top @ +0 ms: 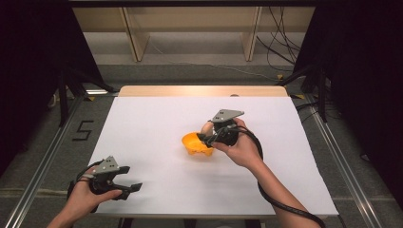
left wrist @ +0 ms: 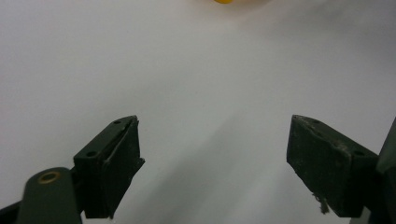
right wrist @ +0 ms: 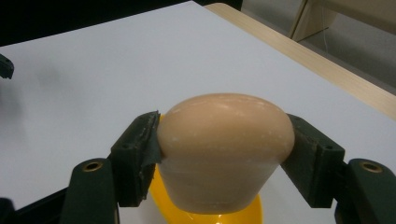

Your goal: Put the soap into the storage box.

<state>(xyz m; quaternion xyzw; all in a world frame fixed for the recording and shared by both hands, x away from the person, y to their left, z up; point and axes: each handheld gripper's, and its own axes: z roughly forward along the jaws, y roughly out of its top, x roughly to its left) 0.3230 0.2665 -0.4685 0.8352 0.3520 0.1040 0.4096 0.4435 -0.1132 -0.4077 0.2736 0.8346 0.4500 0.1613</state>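
A tan, muffin-shaped piece (right wrist: 226,126) sits between the jaws of my right gripper (right wrist: 224,140), which is shut on its sides. Directly under it is a yellow bowl (right wrist: 210,215). In the high view the right gripper (top: 207,135) hovers at the right rim of the yellow bowl (top: 195,145) near the table's middle, with the tan piece (top: 207,127) just above the rim. My left gripper (top: 133,178) rests at the table's front left corner, far from the bowl. The left gripper (left wrist: 212,154) is open with nothing between its jaws, and the bowl's edge (left wrist: 224,1) peeks in at the top.
A white sheet covers the table (top: 152,118), with a wooden strip (top: 199,90) along its far edge. Wooden shelf legs (top: 135,38) and loose cables (top: 280,47) lie on the floor beyond. Dark curtains stand on both sides.
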